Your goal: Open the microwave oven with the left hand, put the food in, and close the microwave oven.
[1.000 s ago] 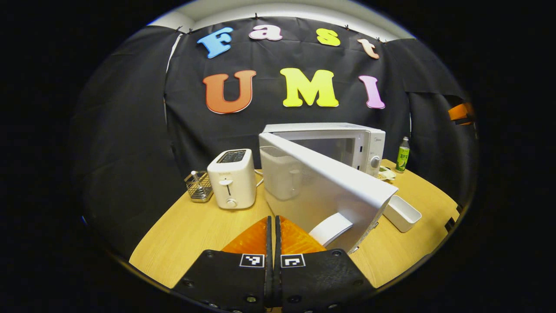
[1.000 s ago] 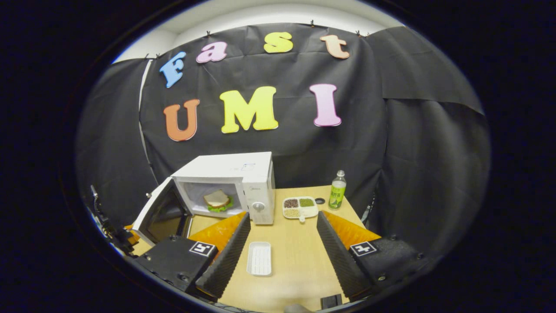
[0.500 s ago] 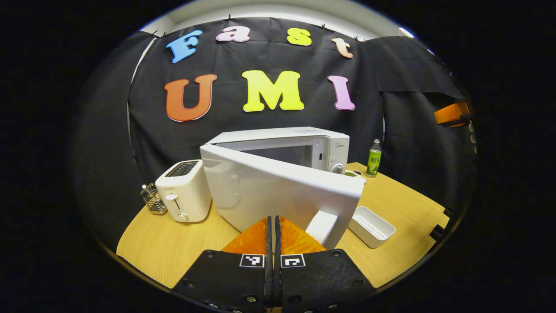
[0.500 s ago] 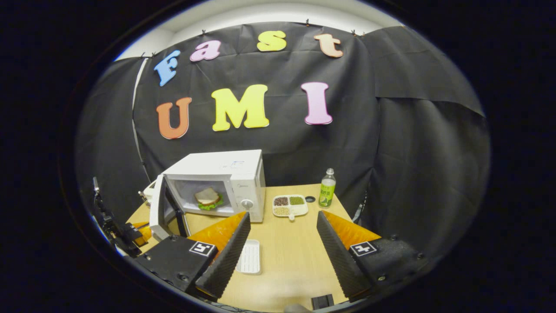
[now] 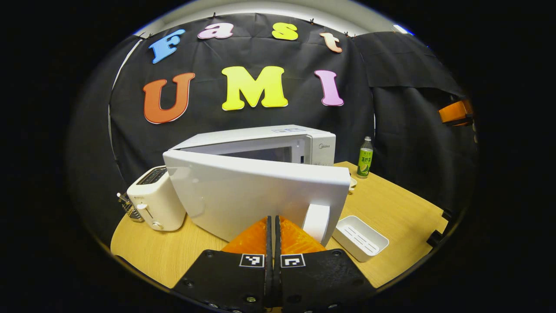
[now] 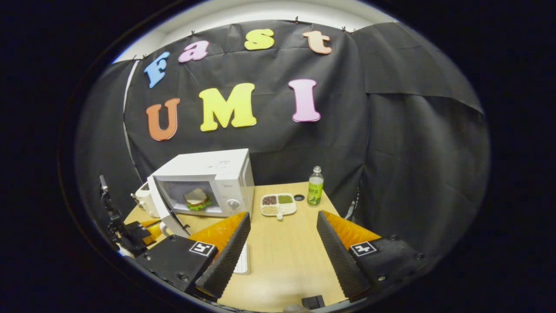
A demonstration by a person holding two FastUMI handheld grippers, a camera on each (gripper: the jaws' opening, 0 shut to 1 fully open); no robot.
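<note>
Two left gripper [image 5: 274,219] fingers together at half-open microwave door [image 5: 256,191], sandwich [image 6: 196,198] inside, right gripper [image 6: 282,217] fingers apart

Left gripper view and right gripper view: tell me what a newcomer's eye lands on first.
The white microwave oven's half-open door looms just ahead of the shut left gripper. In the right gripper view, a sandwich with green lettuce sits inside the white microwave oven, left of the open right gripper. A green plastic bottle stands at the wooden table's back.
</note>
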